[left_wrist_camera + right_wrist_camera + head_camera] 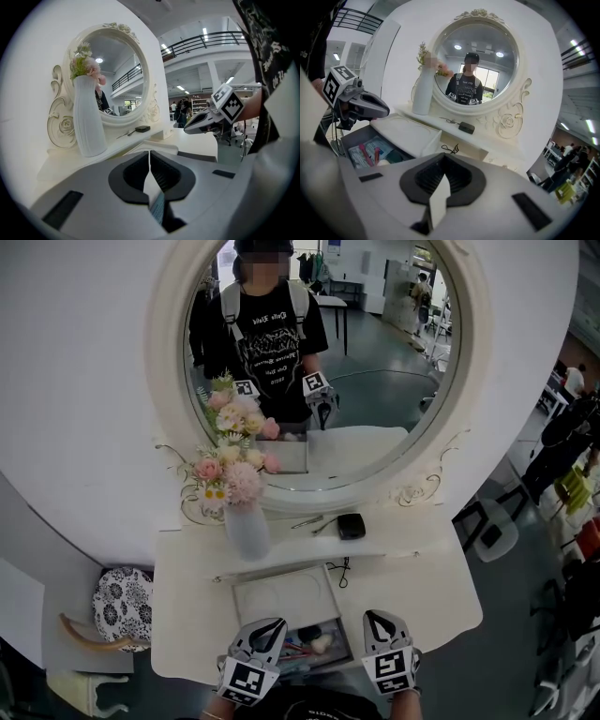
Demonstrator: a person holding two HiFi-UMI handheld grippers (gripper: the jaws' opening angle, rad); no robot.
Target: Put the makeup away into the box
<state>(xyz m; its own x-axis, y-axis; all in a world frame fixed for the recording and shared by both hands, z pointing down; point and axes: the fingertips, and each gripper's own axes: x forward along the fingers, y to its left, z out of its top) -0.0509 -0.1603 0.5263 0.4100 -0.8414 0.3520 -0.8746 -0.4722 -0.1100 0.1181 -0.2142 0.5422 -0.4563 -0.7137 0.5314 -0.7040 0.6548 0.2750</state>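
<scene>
On the white dressing table (422,592), an open box (330,650) at the front edge holds several makeup items, among them pink sticks (368,153). Its white lid (286,596) lies just behind it. A black compact (351,526) and thin metal tweezers (307,521) lie on the raised shelf under the mirror. My left gripper (272,627) hovers shut and empty over the box's left side. My right gripper (375,619) hangs shut and empty just right of the box. Each shows in the other's view: the left gripper (386,111) and the right gripper (187,129).
A white vase (247,531) of pink flowers stands on the shelf's left end. A black hair tie (339,570) lies beside the lid. The oval mirror (375,381) reflects the person. A patterned stool (122,596) stands left of the table and a chair (487,521) to its right.
</scene>
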